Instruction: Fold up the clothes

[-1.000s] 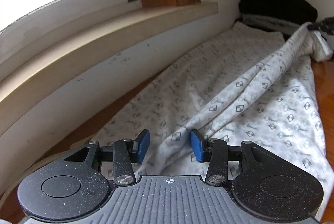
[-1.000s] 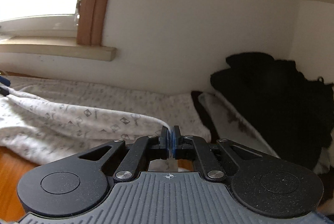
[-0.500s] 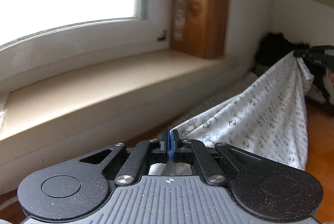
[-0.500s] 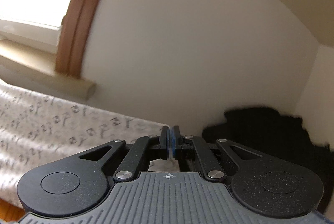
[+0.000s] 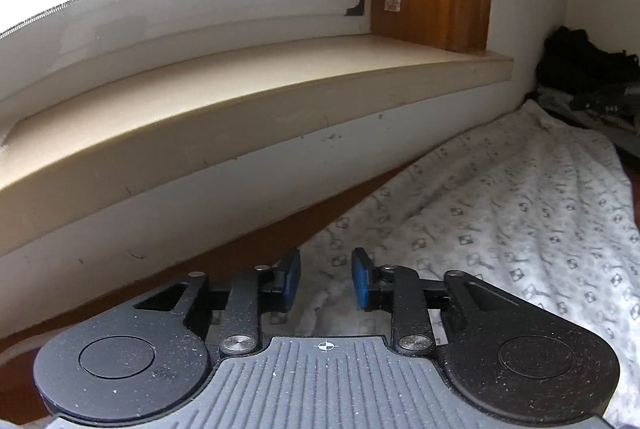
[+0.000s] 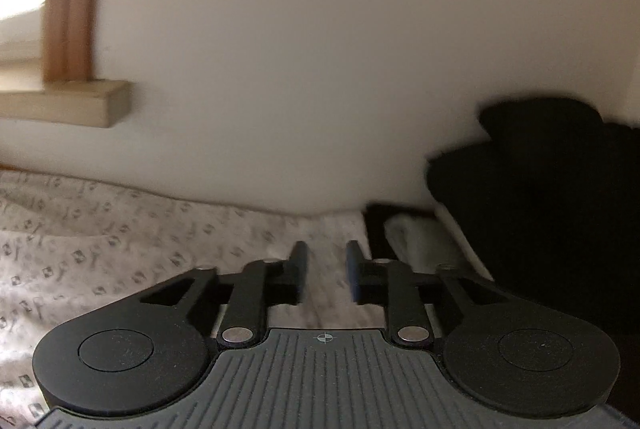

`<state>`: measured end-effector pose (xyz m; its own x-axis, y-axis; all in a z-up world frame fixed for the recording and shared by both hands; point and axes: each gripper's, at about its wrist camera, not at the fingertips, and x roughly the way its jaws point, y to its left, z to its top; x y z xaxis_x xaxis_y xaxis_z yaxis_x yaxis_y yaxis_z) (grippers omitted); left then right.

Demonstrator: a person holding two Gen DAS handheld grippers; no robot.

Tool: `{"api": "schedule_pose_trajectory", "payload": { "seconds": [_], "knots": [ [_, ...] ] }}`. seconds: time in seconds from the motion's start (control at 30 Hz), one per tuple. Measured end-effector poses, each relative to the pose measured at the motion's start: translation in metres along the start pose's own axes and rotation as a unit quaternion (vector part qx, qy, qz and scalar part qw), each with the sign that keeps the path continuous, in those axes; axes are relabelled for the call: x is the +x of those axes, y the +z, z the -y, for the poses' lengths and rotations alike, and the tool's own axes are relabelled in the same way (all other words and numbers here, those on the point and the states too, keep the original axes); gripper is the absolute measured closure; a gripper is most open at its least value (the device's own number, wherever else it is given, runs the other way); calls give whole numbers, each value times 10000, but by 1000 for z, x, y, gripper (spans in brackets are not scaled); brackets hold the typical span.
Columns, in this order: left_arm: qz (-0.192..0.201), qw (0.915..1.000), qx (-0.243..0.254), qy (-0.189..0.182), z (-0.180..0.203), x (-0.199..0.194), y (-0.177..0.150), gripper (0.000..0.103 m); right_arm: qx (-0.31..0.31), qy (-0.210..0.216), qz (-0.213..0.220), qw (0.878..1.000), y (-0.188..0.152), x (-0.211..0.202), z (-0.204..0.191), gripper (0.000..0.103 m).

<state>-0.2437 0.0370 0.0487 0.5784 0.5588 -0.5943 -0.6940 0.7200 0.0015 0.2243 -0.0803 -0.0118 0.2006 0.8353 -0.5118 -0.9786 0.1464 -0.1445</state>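
A white garment [image 5: 500, 213] with a small grey print lies spread flat on the wooden surface along the wall. My left gripper [image 5: 325, 279] hovers over its near left corner with jaws opening; the blue pads [image 5: 362, 281] stand apart and press on nothing. In the right wrist view the same printed garment [image 6: 120, 249] stretches to the left. My right gripper [image 6: 326, 275] is above its far right edge, jaws opening too, the cloth lying loose below them. That view is blurred by motion.
A beige window sill [image 5: 240, 101] and white wall run close along the left. A heap of black clothes [image 6: 552, 213] with a grey-white piece [image 6: 424, 241] sits in the right corner. The brown wooden surface [image 5: 256, 249] shows between garment and wall.
Half a second ago both grippers were shut on the garment's edge, holding it lifted and stretched. Both have let go, and the garment lies flat by the wall.
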Motion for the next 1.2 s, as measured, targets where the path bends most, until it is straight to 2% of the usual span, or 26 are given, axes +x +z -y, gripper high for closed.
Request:
{"api": "schedule_pose_trajectory", "payload": {
  "seconds": [0.17,0.23,0.27,0.33,0.4,0.5,0.57,0.6,0.63,0.73,0.77,0.87,1.1,1.2],
  "knots": [
    [-73,9999,75,-48,8,2,-1,69,556,363,-265,9974,-2,21,23,62],
    [-83,9999,93,-80,10,0,0,67,571,508,-350,9965,-4,36,19,55],
    [-94,9998,97,-124,10,0,0,66,555,555,-390,9961,-5,43,16,55],
    [-117,9995,116,-261,9,-4,-3,62,482,445,-564,9962,-4,58,13,52],
    [-159,9990,151,-382,9,-7,-6,54,503,320,-722,9956,-7,68,11,52],
    [-246,9981,214,-515,10,-7,-11,53,516,505,-569,9958,-14,65,12,59],
    [-285,9979,271,-524,12,-7,-13,55,426,542,-471,9965,-19,61,11,71],
    [-282,9979,310,-485,13,-7,-13,57,390,529,-401,9970,-21,58,11,80],
    [-274,9980,320,-462,13,-8,-13,67,406,516,-328,9973,-23,53,11,93],
    [-158,9989,296,-321,12,-12,-11,99,445,303,20,9985,-23,37,15,97],
    [-86,9991,263,-312,11,-15,-11,101,458,200,154,9986,-22,30,16,98],
    [129,9991,172,-362,8,-27,-10,101,522,27,531,9972,-20,7,24,98],
    [590,9978,31,-285,4,-56,0,102,423,-120,1081,9932,-8,-32,30,99],
    [896,9948,-205,-437,-3,-77,8,102,461,-170,1327,9899,7,-45,31,99]
  ]
}}
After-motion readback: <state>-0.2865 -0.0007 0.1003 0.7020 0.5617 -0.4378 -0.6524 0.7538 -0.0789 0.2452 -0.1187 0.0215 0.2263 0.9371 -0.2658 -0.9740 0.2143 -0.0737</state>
